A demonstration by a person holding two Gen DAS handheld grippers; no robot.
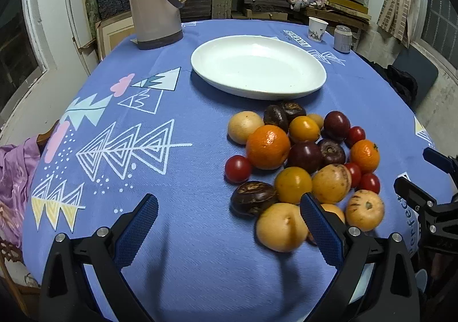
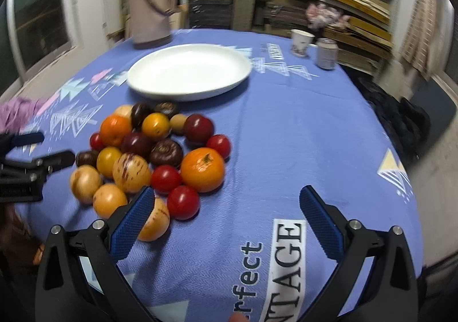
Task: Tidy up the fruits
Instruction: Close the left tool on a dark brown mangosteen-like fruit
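fruit pile [image 1: 303, 161] loose mid-counter | white plate [image 1: 257, 67] bare, toward far edge | left gripper [image 1: 229, 213] released | right gripper [image 2: 226, 204] released, holding nothing

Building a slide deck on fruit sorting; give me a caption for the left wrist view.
Open left gripper hovers beside a pile of mixed fruit, empty white plate waiting behind it.

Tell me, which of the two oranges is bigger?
The left orange, beside the lone cherry tomato. The smaller orange sits at the pile's right edge.
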